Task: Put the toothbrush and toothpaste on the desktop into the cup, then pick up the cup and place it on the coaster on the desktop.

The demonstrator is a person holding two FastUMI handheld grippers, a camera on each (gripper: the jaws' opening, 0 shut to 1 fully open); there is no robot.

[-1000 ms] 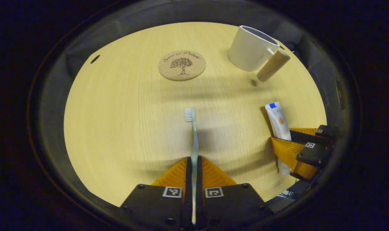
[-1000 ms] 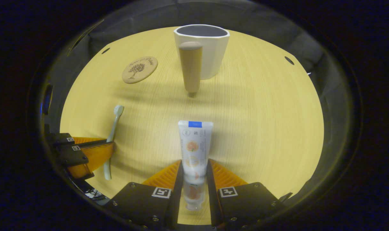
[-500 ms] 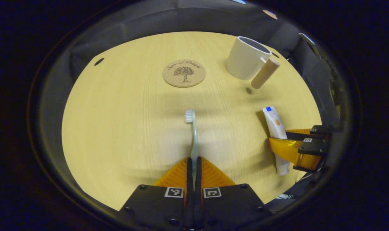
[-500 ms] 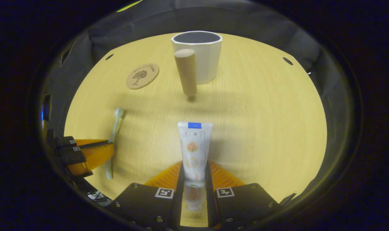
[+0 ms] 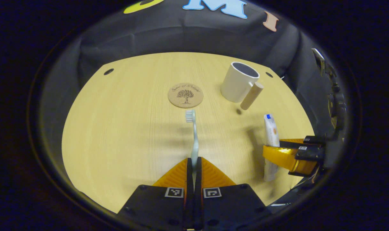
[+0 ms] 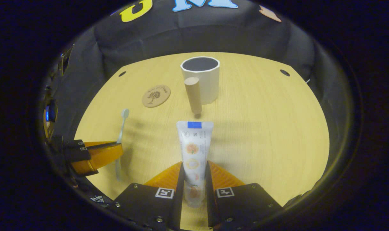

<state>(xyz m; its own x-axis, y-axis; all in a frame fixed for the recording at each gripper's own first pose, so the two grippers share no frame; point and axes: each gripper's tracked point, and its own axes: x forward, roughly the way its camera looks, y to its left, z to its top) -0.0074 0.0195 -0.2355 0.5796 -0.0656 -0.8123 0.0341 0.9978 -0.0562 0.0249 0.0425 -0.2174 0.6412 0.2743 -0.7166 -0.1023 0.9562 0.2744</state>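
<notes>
Ahead: cup (image 6: 200, 80) | coaster (image 6: 156, 95) beside | desktop (image 6: 261, 134) between bare

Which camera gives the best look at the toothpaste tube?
The right gripper view: the toothpaste stands front-on in the middle, its printed face toward the camera, pinched between the right tongs. In the left gripper view the same tube is off to the right, edge-on and partly covered by those tongs.

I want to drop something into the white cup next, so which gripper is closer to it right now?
Right, probably. The right gripper, shut on the toothpaste, faces the white cup straight ahead. The left gripper, shut on the toothbrush, has it ahead and off to its right.
</notes>
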